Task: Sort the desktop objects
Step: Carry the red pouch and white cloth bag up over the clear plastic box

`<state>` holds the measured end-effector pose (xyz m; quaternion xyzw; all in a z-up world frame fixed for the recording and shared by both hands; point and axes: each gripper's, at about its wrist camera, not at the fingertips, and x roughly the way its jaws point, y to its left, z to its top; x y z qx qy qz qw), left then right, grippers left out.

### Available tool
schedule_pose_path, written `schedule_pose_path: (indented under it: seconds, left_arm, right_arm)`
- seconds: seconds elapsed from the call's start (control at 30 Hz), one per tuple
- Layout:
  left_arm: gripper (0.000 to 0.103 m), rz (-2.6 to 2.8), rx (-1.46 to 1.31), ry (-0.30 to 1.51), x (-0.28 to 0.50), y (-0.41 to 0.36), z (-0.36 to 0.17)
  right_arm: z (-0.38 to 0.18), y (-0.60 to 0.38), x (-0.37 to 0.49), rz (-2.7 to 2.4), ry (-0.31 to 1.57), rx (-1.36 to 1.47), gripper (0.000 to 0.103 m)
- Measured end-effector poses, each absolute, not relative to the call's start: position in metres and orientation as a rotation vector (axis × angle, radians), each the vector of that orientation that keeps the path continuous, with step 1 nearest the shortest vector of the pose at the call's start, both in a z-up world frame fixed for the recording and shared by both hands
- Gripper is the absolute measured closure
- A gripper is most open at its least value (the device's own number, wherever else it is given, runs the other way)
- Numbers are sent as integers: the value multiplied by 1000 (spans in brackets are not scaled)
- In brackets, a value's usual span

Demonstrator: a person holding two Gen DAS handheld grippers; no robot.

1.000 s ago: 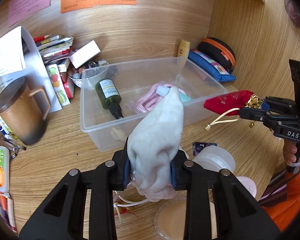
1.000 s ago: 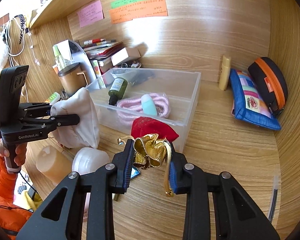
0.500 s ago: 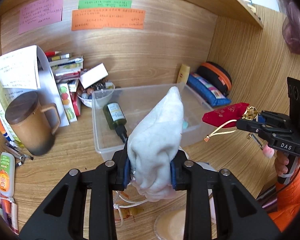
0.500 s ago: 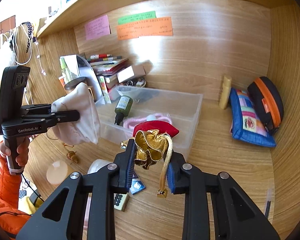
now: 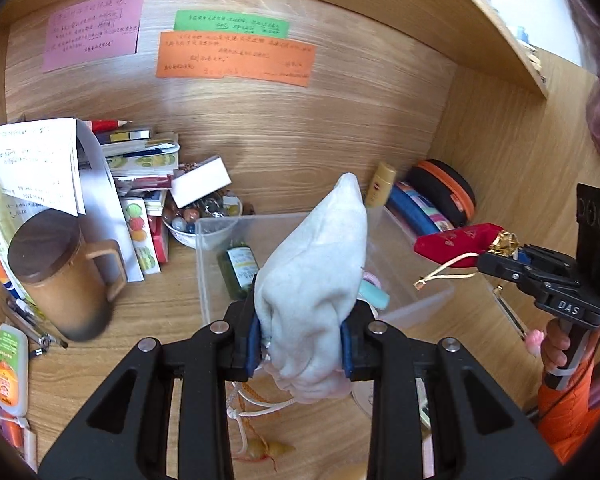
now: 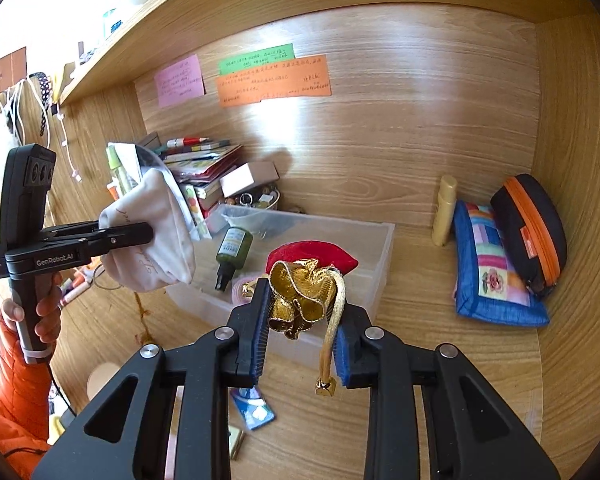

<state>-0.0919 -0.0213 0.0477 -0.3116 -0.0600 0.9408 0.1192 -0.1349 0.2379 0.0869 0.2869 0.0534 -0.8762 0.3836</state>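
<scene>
A soft white cloth pouch (image 5: 316, 280), bunched and tapering to a point, is pinched in the left gripper (image 5: 300, 340) above the clear plastic bin (image 5: 412, 308). At three o'clock, the right gripper (image 6: 300, 332) clamps the crinkled gold neck of a red velvet pouch (image 6: 312, 254), its cord dangling.

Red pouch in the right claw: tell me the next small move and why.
Probably carry the red pouch forward over the clear bin and lower it before opening. The right claw grips it by its gold neck in the air at the bin's near wall, and the bin already holds a green bottle.
</scene>
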Motion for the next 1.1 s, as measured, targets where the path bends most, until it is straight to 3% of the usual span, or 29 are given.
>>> schedule_pose_path:
  seconds: [1.1]
  left_arm:
    - [73,2618,-1173,-236,-202,-15,4]
  right_arm:
    - [57,166,-211,-2179,255,869,79]
